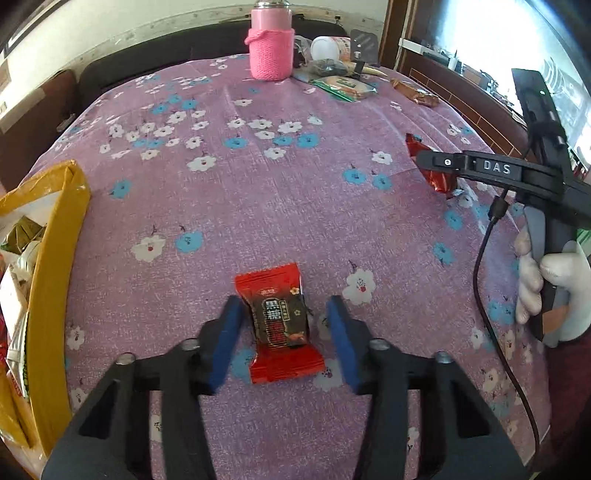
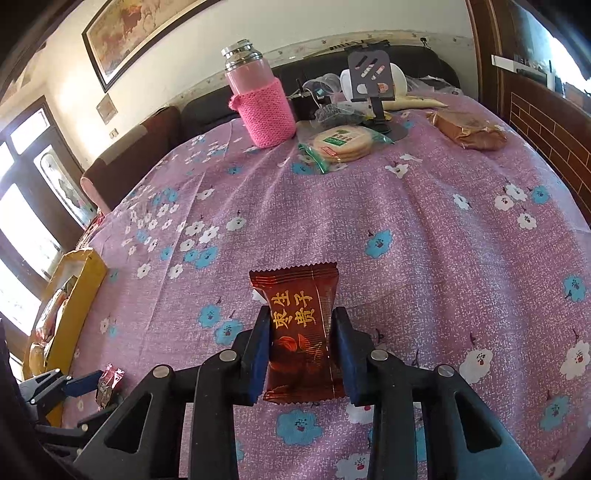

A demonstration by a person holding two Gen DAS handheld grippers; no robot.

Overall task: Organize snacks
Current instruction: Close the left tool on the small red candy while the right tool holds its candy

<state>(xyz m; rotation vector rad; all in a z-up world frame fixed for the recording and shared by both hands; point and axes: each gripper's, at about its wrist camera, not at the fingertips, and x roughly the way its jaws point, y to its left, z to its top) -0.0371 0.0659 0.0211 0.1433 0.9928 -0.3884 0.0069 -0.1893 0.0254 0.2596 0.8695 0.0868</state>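
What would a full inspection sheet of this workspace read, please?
Surface: purple floral tablecloth, wrinkled.
Job's things: red snack packet lying flat; brown snack packet gripped; yellow box at the left edge, holding packets; cracker pack and brown wrapped cake at the far end.
Clutter: pink bottle in a knitted sleeve and phone stand, far end.
Grippers: left gripper open, fingers either side of the red snack packet; right gripper shut on the brown snack packet, gloved hand on its handle.
Cables: black cable hanging from the right gripper.
Surroundings: dark sofa, framed picture.
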